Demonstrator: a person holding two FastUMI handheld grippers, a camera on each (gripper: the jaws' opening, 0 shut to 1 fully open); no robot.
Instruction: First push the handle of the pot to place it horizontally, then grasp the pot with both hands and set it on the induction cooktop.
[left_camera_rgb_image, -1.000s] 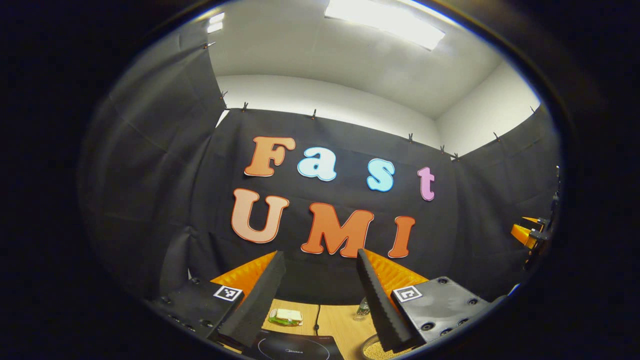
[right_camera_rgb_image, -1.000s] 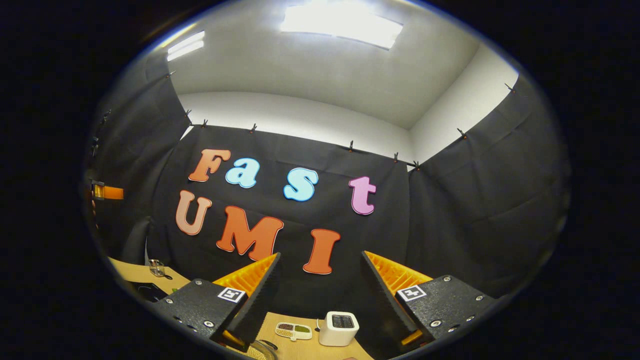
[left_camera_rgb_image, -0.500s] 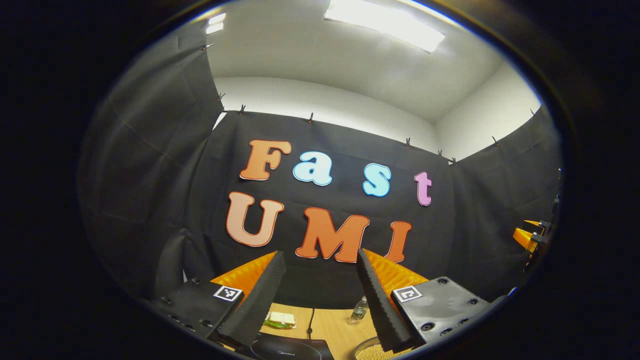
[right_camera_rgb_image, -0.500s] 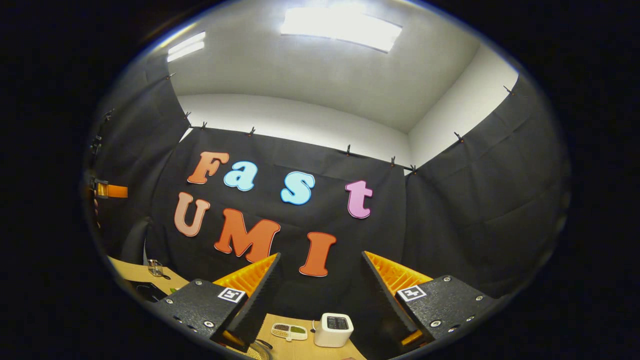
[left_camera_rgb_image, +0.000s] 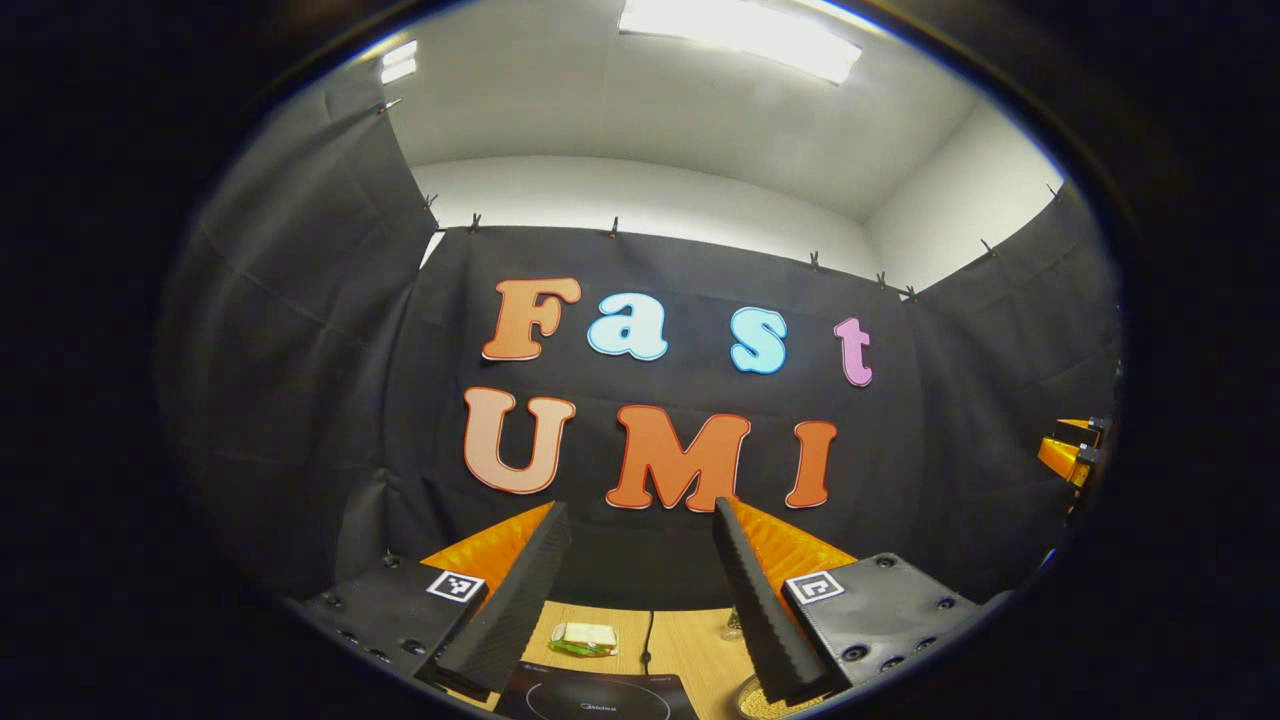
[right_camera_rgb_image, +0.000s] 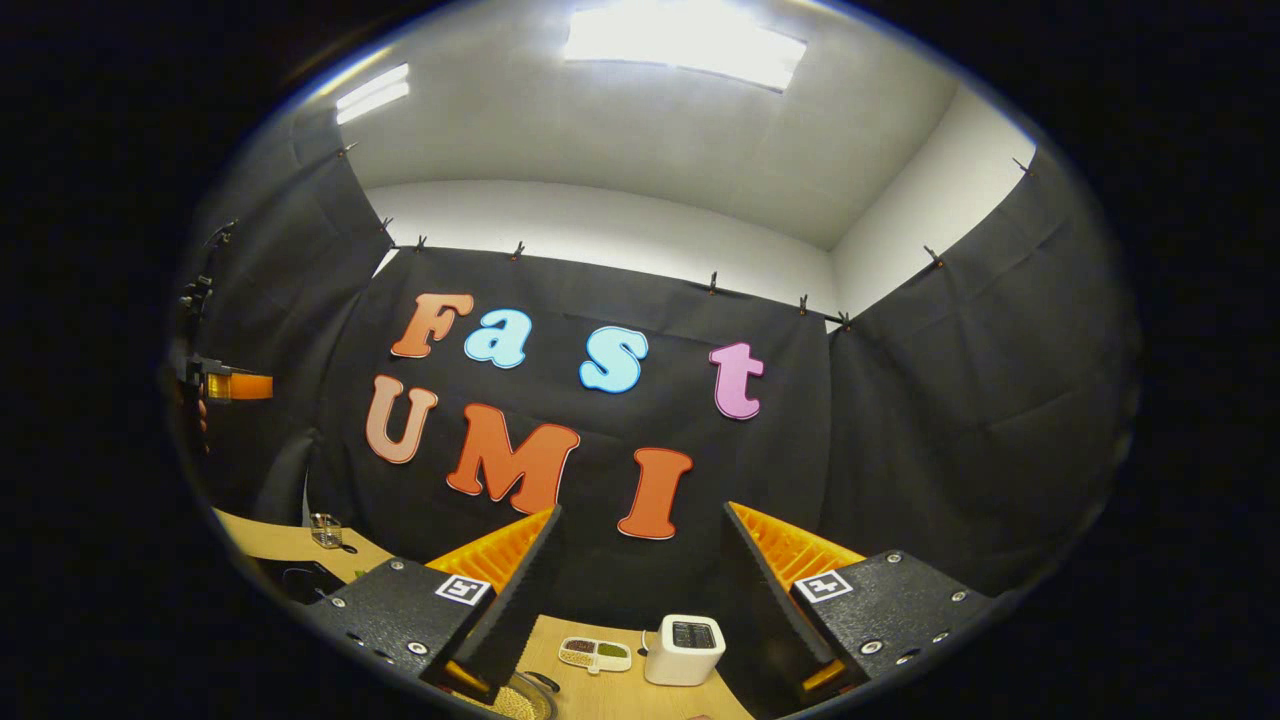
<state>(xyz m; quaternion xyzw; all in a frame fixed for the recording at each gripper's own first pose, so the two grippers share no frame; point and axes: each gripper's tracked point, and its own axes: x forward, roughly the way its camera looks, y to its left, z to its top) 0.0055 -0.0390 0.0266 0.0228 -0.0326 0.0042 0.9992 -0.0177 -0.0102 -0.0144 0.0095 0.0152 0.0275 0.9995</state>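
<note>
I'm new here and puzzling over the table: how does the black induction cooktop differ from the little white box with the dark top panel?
The induction cooktop is black, while the white box is white apart from a dark panel on top. The induction cooktop is a flat, low slab marked with a thin ring. The white box is a taller block with rounded corners. Both rest on the wooden table.
</note>
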